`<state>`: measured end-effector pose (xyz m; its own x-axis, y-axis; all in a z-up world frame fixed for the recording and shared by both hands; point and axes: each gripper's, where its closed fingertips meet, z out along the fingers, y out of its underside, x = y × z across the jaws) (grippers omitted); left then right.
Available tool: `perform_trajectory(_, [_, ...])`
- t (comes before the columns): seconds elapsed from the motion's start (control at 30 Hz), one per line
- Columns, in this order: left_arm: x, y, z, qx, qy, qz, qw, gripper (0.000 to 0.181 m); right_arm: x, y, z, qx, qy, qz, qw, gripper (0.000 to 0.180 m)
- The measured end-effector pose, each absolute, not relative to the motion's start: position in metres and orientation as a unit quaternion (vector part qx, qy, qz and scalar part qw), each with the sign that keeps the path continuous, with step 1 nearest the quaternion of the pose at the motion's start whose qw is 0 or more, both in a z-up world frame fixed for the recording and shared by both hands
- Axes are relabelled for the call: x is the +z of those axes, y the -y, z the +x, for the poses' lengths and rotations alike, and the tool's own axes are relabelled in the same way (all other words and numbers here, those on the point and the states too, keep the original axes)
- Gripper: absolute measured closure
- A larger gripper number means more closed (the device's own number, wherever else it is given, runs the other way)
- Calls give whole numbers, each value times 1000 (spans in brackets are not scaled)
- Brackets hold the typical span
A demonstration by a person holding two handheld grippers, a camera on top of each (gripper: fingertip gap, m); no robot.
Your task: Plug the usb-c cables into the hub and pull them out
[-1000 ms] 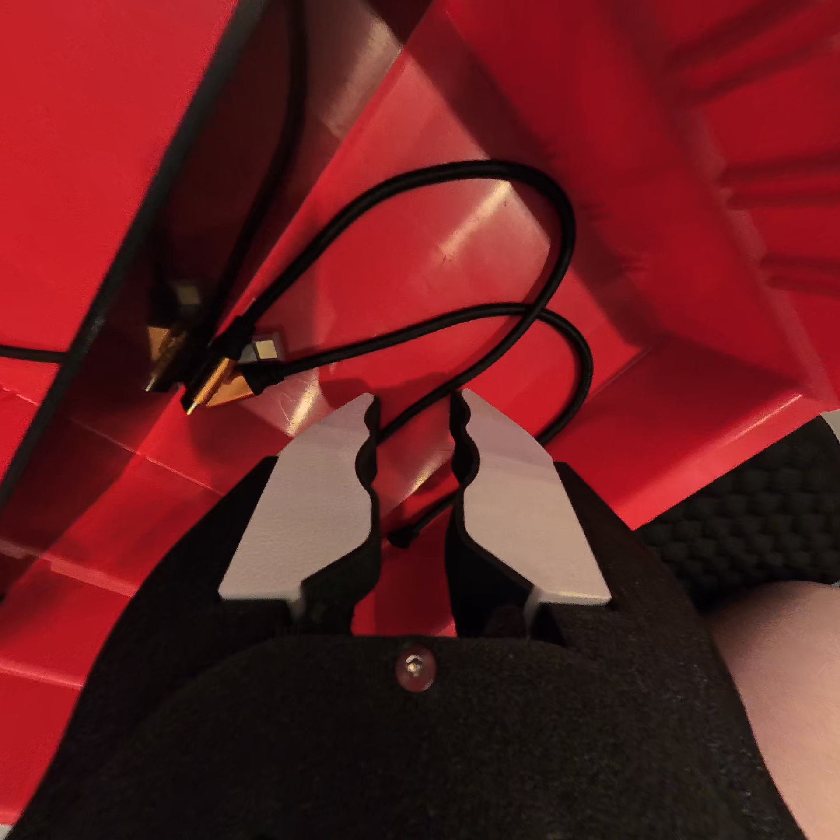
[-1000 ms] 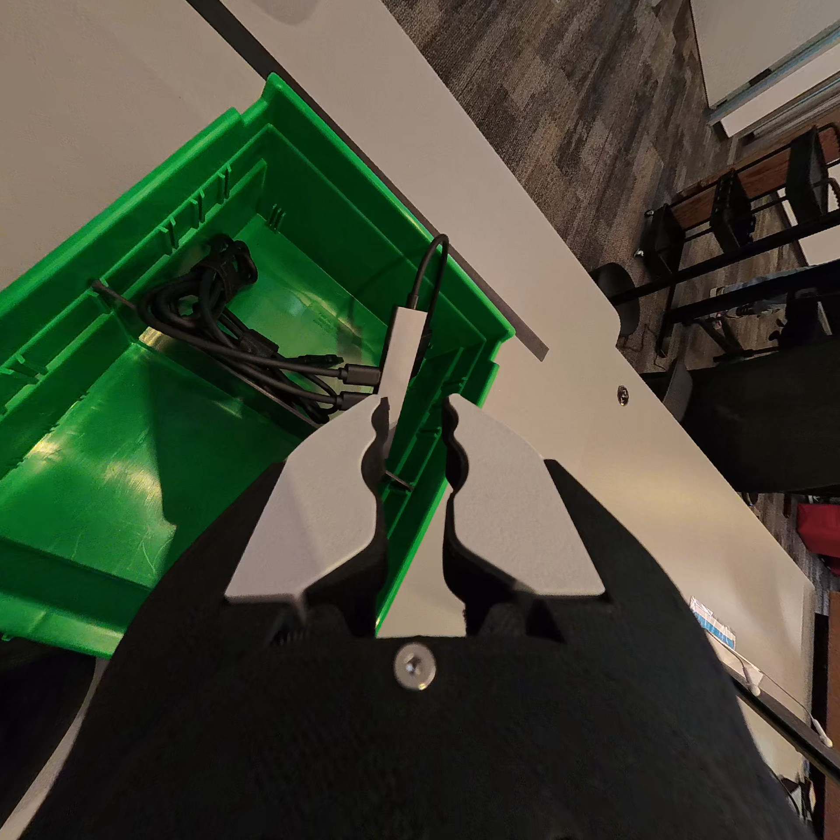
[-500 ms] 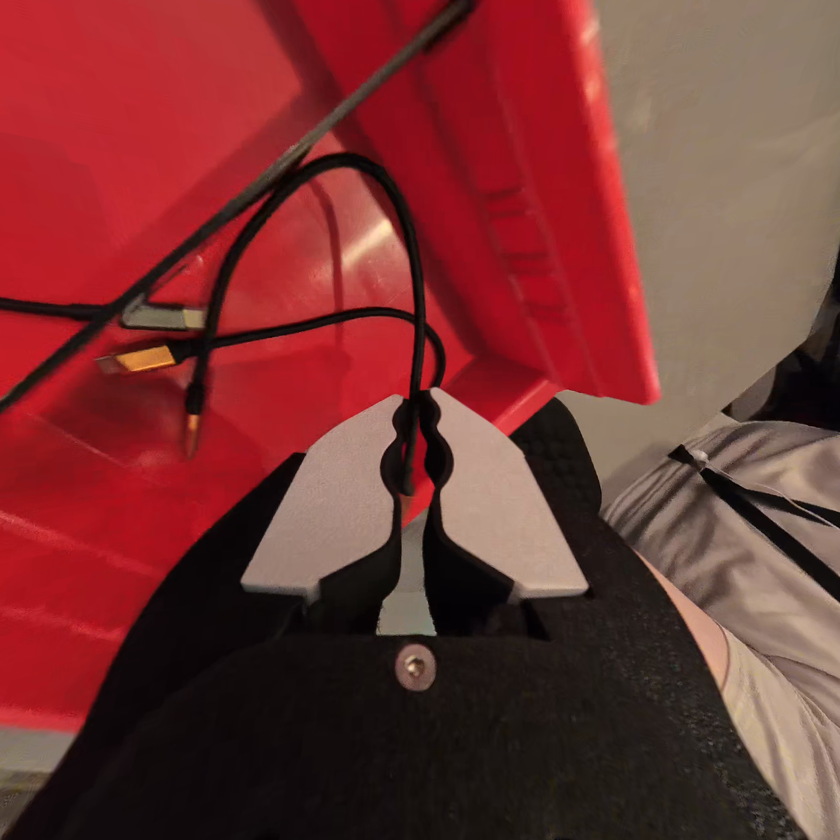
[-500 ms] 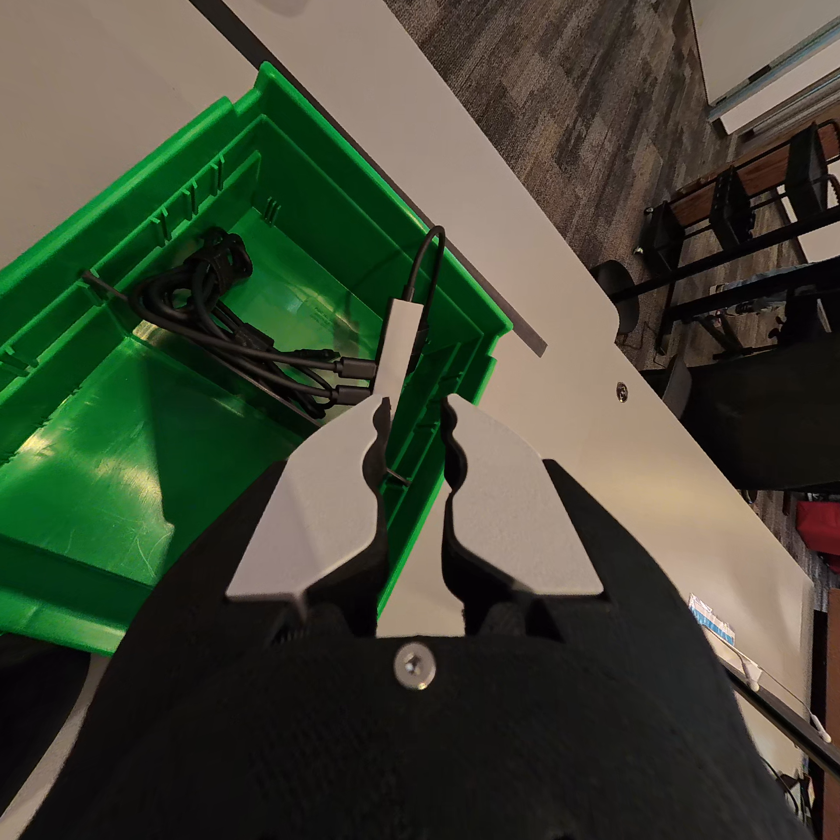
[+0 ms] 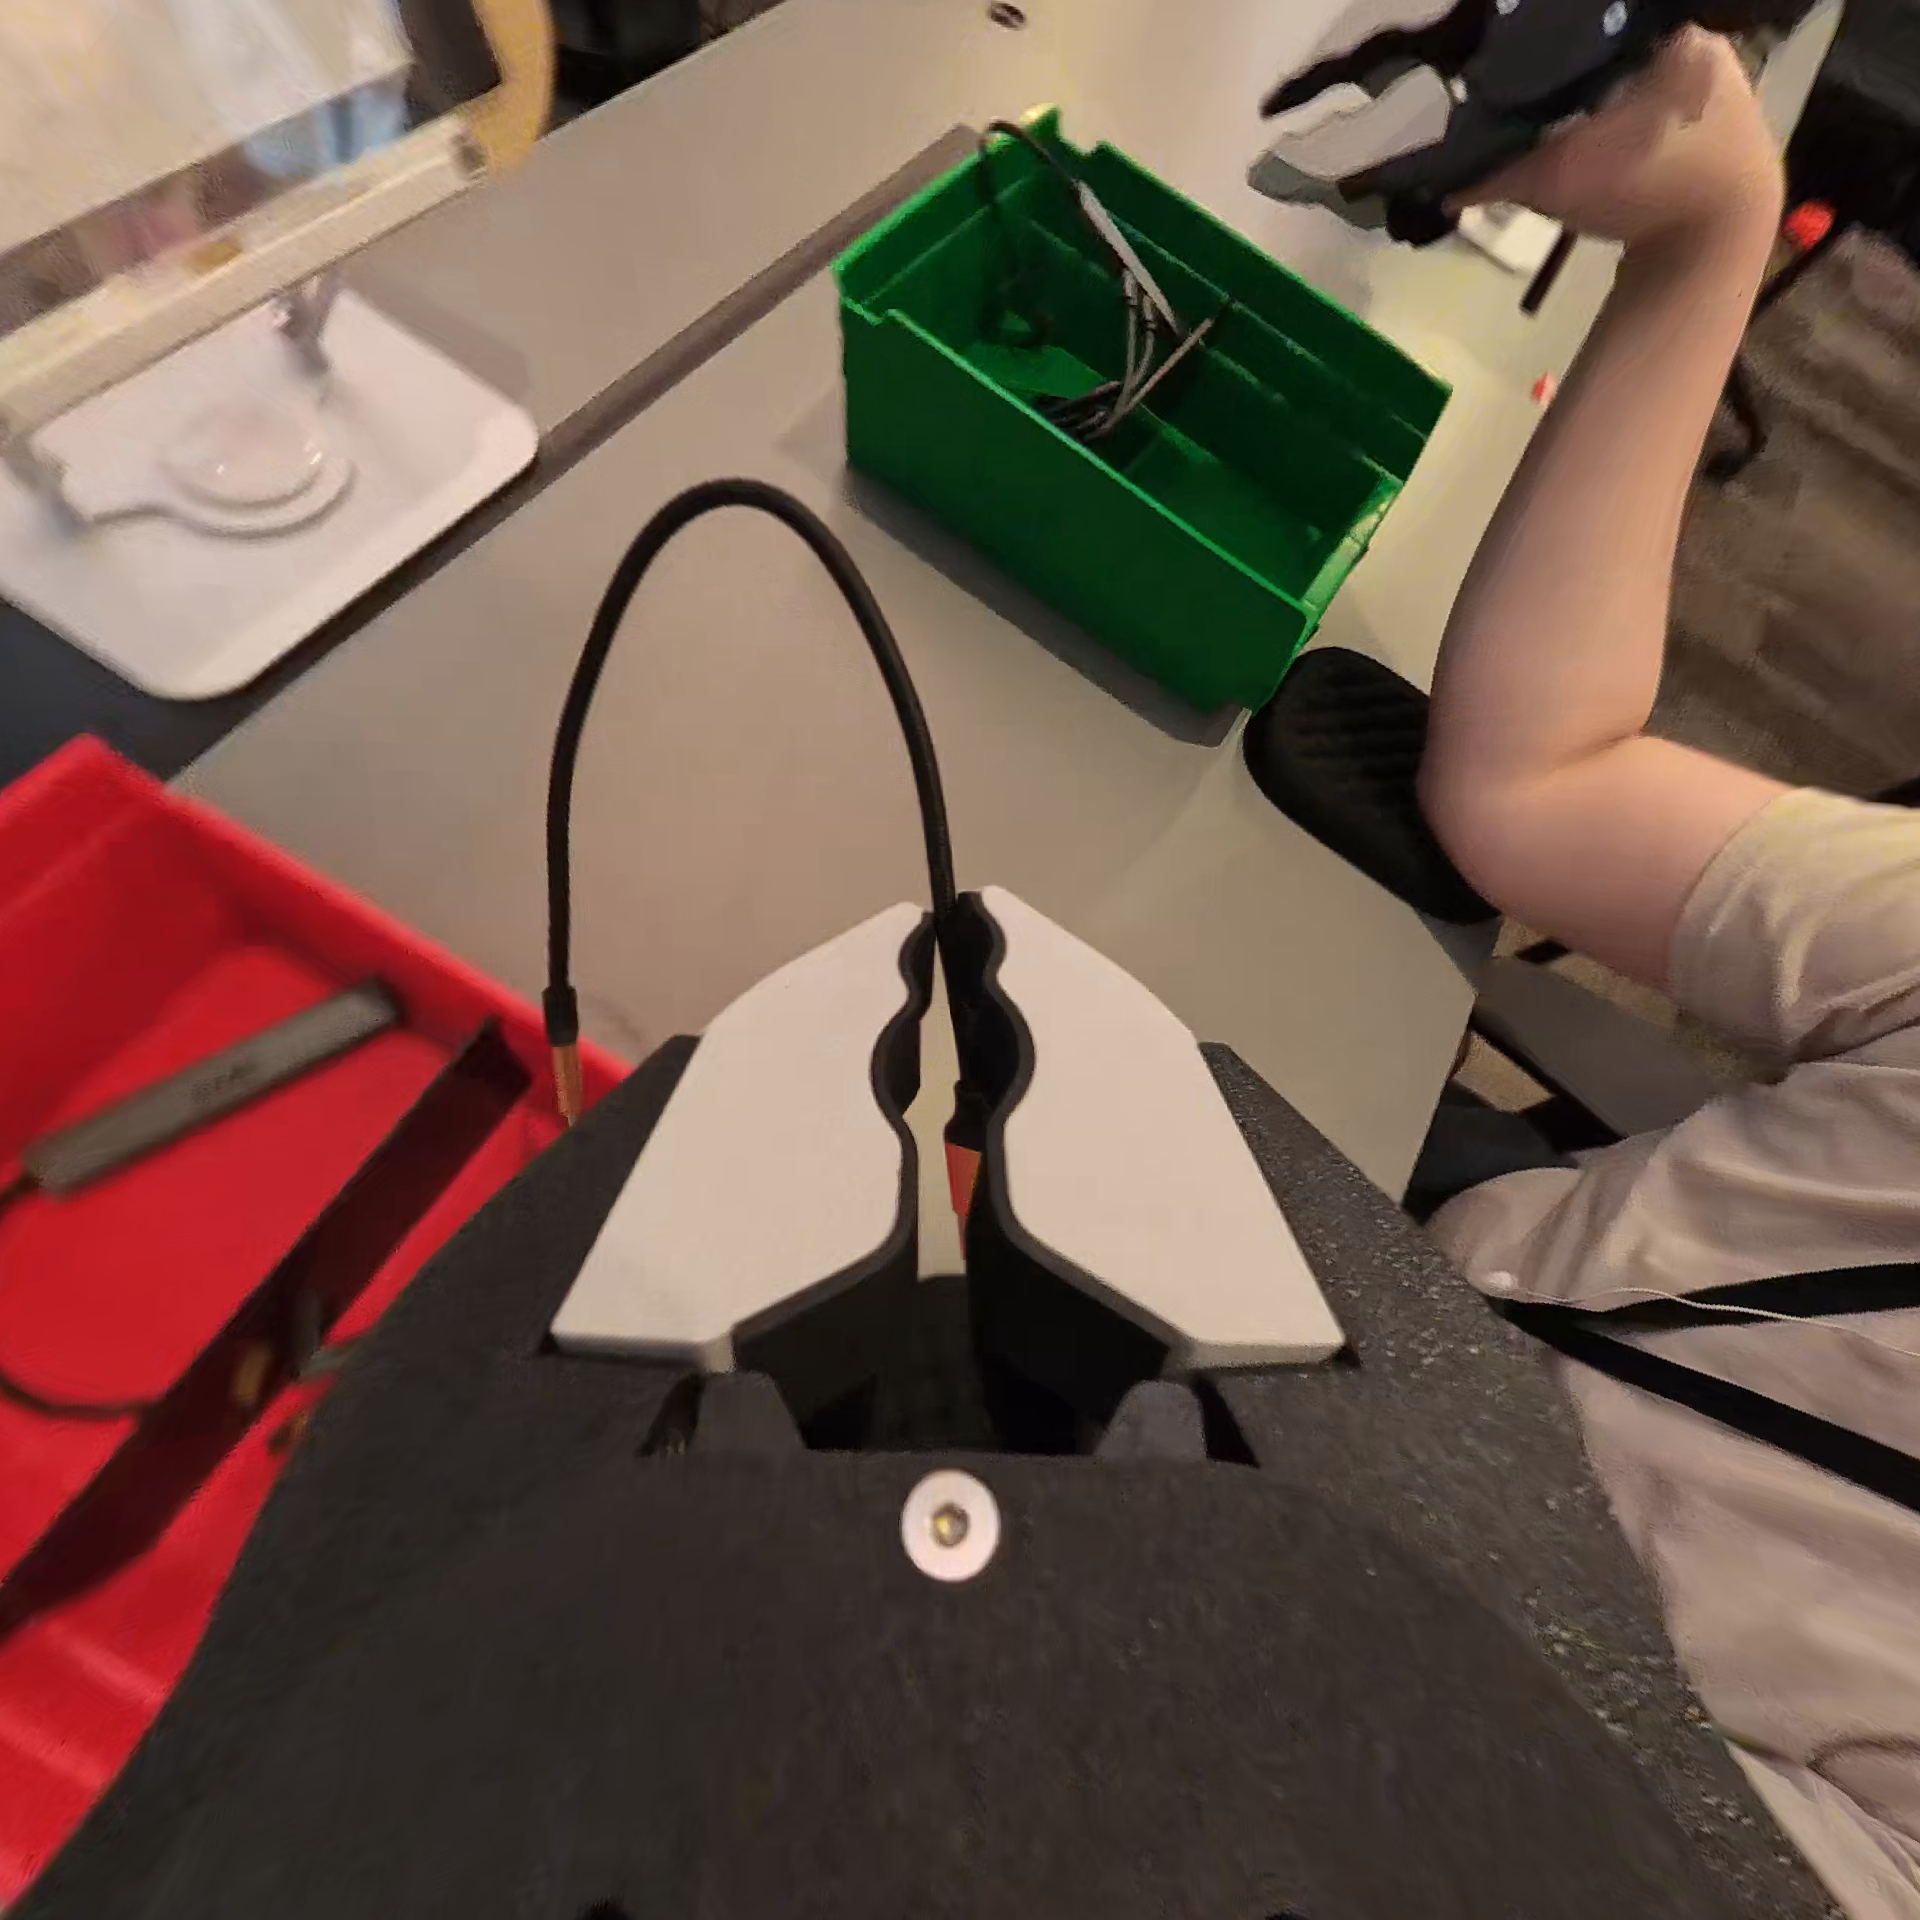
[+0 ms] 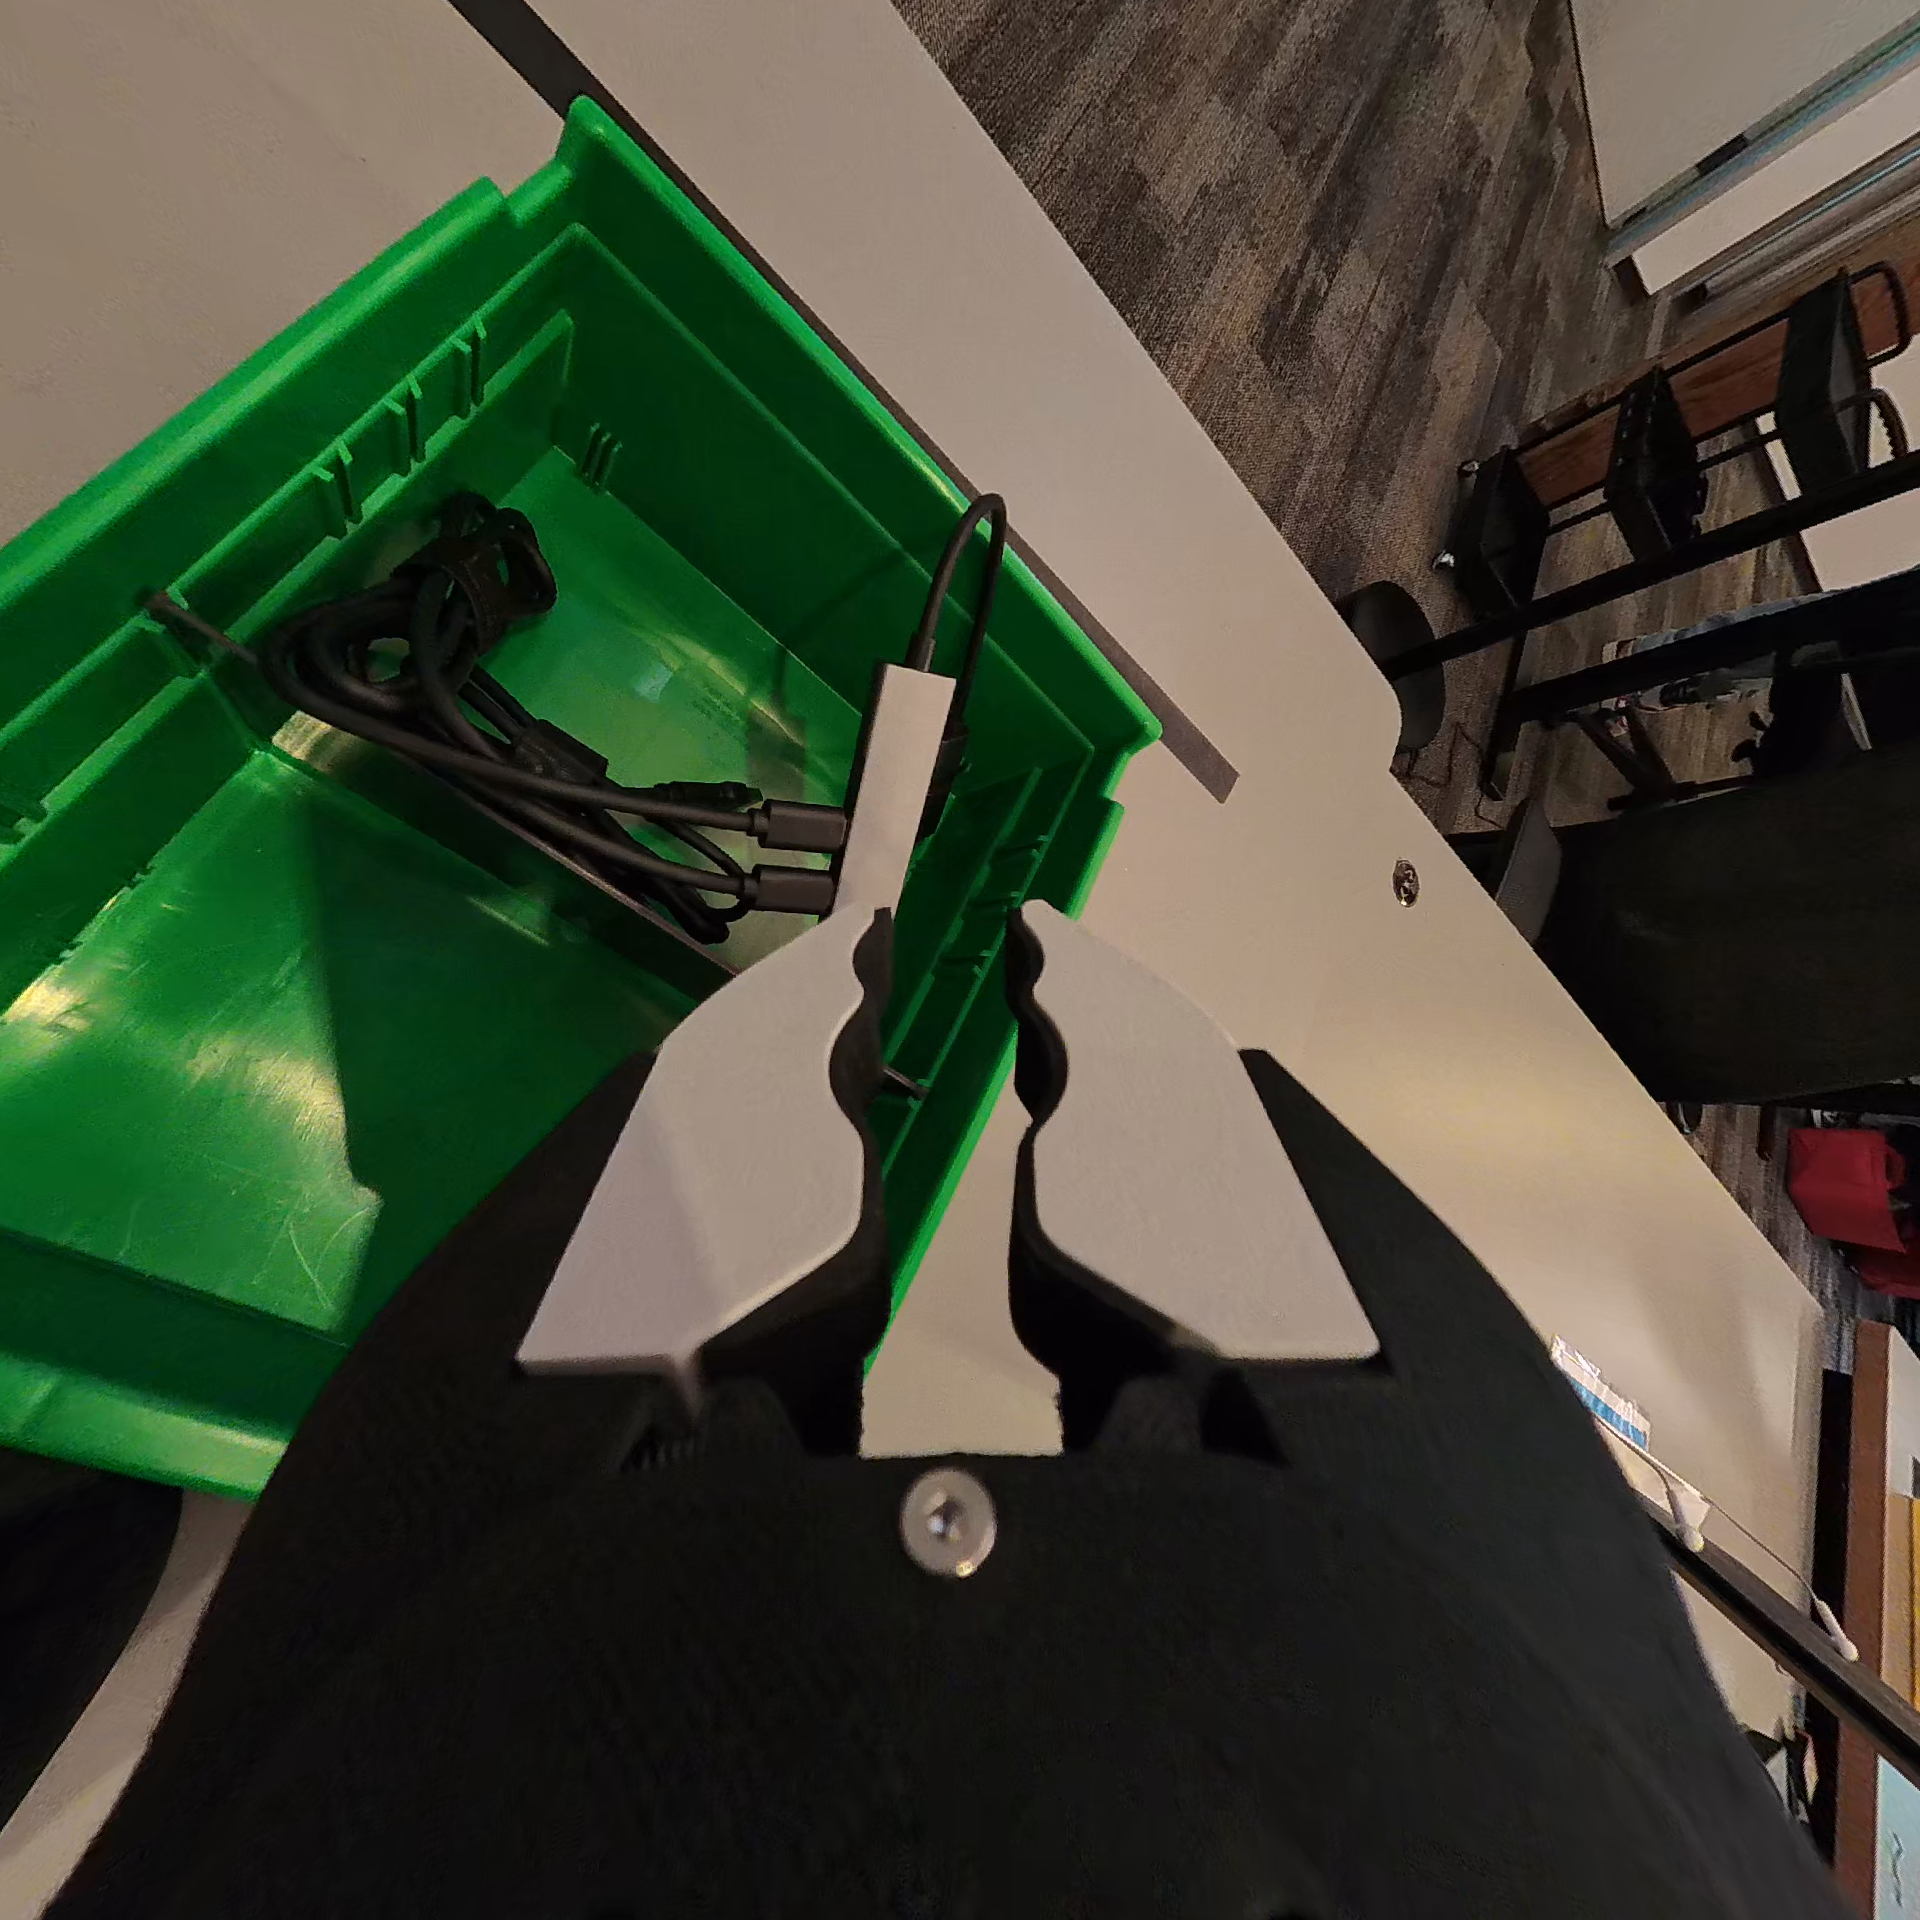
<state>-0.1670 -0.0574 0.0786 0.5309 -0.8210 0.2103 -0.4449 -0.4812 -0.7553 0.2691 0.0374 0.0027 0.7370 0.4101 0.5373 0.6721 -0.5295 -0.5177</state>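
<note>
My left gripper [image 5: 951, 920] is shut on a short black usb-c cable [image 5: 727, 488] and holds it above the grey table [image 5: 727, 748]. The cable loops up from the fingertips. Its free copper plug [image 5: 564, 1081] hangs at the left; the other plug [image 5: 961, 1164] sits between the jaws. The silver hub [image 6: 899, 790] leans in the green bin [image 6: 260, 1039] with two black cables [image 6: 795, 826] plugged into its side. My right gripper [image 6: 951, 920] is open and empty just above the bin's right rim, close to the hub. The hub also shows in the left wrist view [image 5: 1127, 260].
A red bin [image 5: 156, 1247] at the left holds a slim grey device [image 5: 208, 1081] and a black divider. A bundle of black cables [image 6: 436, 644] lies in the green bin. A white stand base [image 5: 260, 488] is at the far left. A person's arm [image 5: 1558, 623] is at the right. The left gripper's tips are roughly 45 cm from the right gripper's. From my right tips it is roughly 5 cm to the silver hub [image 6: 899, 790]; from my left, 45 cm.
My left gripper closed on the short cable inside the red bin, lifted it out and swung over the table toward the green bin. My right gripper has barely moved.
</note>
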Motion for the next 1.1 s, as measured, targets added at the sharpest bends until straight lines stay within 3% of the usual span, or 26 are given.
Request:
perform_trajectory(0.13, [46, 47, -104, -256, -443, -814, 276, 178, 4, -37, 269, -180, 317, -855, 370, 158])
perform_trajectory(0.33, [-45, 23, -50, -213, -465, -845, 157, 178, 3, -36, 272, -183, 316, -856, 367, 158])
perform_trajectory(0.73, [-135, 76, -27, -186, -558, -807, -48, 177, -2, -37, 269, -182, 328, -856, 356, 158])
perform_trajectory(0.87, [-149, 77, -21, -191, -568, -798, -57, 175, -4, -35, 273, -182, 324, -859, 352, 158])
perform_trajectory(0.97, [-143, 79, -15, -214, -571, -790, -51, 148, -3, -35, 274, -181, 321, -859, 355, 158])
perform_trajectory(1.1, [-130, 73, -19, -198, -593, -780, -13, 148, -3, -35, 274, -181, 323, -859, 354, 158])
